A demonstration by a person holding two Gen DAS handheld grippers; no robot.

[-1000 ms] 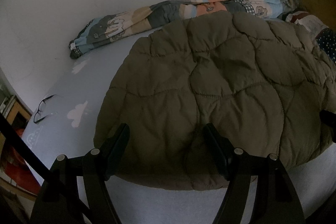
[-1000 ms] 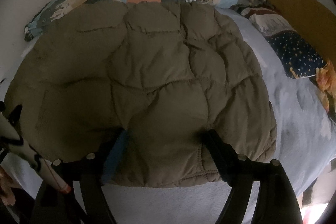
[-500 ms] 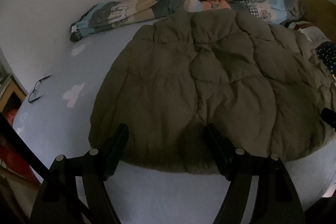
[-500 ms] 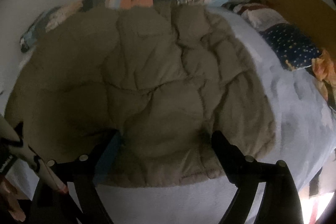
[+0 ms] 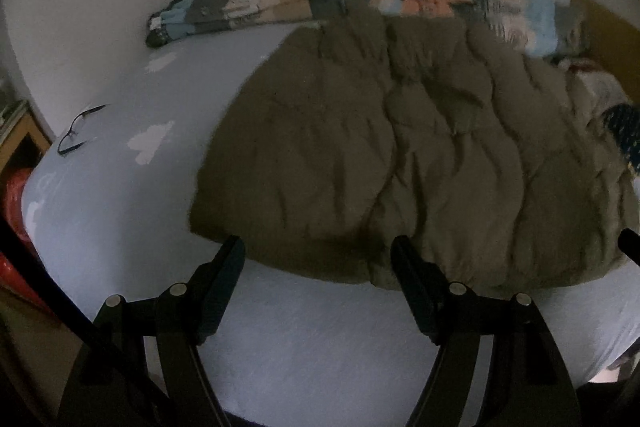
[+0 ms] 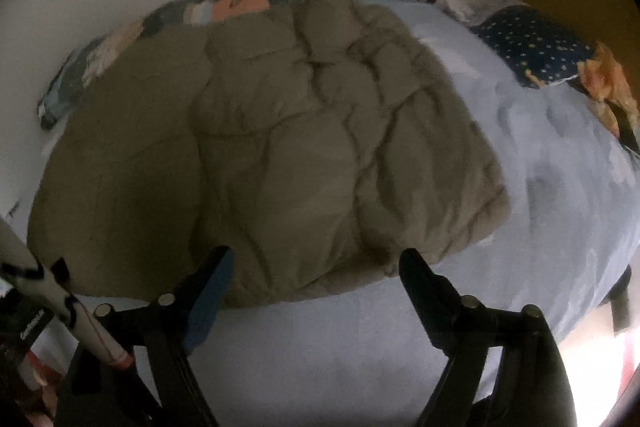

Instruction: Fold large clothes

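With both my left fingers (image 5: pixel 318 269) and closing right fingers (image 6: pixel 314 277) released and empty at the near hem of the puffy olive-brown quilted coat (image 5: pixel 400 155) lying on the pale blue bed (image 5: pixel 312 347), a shallow pinch could slip off its thick padding.

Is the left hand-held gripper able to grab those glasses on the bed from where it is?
Probably not yet. The glasses lie far off to the left on the sheet, while the left hand-held gripper faces the puffy jacket's edge. Nothing blocks the way, though.

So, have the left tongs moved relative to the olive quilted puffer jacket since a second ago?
Yes. The left tongs have pulled back off the olive quilted puffer jacket: its near hem now lies just beyond the fingertips.
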